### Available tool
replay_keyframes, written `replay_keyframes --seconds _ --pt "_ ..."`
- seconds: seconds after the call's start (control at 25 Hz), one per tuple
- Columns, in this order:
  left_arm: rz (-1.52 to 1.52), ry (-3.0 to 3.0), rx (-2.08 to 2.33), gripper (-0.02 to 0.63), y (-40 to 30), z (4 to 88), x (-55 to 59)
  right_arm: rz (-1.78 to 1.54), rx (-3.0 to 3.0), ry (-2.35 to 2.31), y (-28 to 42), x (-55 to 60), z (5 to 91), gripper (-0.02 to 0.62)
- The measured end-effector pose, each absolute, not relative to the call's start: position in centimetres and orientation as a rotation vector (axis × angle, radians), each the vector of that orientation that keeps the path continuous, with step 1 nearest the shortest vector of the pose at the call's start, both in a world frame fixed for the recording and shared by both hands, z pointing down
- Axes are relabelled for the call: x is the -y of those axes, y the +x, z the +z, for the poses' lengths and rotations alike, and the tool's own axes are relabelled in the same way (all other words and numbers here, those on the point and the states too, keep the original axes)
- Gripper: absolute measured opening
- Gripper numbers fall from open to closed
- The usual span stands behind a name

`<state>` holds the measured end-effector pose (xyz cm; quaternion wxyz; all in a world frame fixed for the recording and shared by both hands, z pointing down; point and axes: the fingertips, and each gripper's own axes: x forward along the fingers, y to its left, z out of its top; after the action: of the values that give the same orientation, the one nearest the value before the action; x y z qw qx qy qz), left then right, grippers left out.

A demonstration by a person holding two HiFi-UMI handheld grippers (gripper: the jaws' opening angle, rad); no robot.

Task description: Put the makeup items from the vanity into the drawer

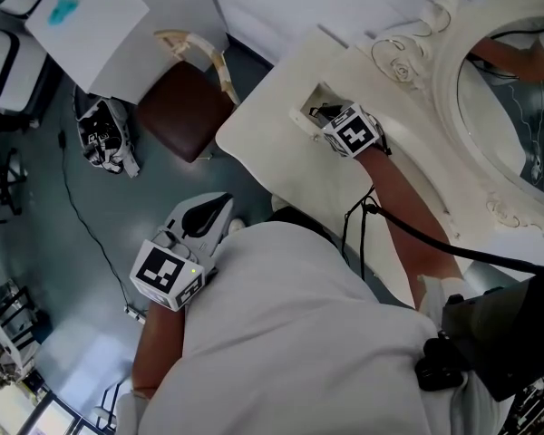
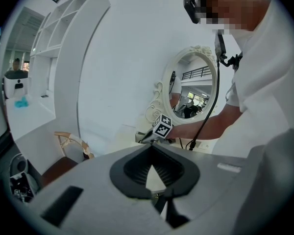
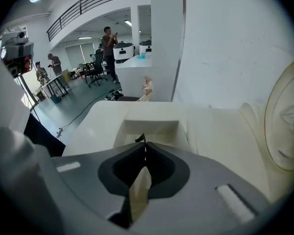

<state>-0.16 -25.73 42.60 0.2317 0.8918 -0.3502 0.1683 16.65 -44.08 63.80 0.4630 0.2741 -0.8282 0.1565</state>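
My right gripper (image 1: 321,112) reaches over the cream vanity top (image 1: 281,166), its tips at the edge of a rectangular open recess (image 1: 310,100). In the right gripper view the jaws (image 3: 144,143) are shut, and a small dark sliver (image 3: 139,139) sticks out at the tips; I cannot tell what it is. The recess (image 3: 152,129) lies just beyond, and its inside looks bare. My left gripper (image 1: 223,205) hangs low off the vanity, beside the person's body. It is shut with nothing in it (image 2: 152,149). No other makeup items show on the vanity.
An ornate oval mirror (image 1: 512,107) stands at the vanity's back right. A brown-seated chair (image 1: 183,109) sits left of the vanity. A bag (image 1: 106,136) and a cable (image 1: 82,216) lie on the floor. People (image 3: 109,39) stand far off in the room.
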Motion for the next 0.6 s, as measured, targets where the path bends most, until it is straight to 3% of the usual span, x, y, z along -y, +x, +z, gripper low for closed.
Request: replay_keyframes --seconds 0.6 --pt "0.466 2.456 0.981 0.002 -1.06 41.98 24.83 0.403 1.967 0.613 16.64 43.63 64.66 0.042"
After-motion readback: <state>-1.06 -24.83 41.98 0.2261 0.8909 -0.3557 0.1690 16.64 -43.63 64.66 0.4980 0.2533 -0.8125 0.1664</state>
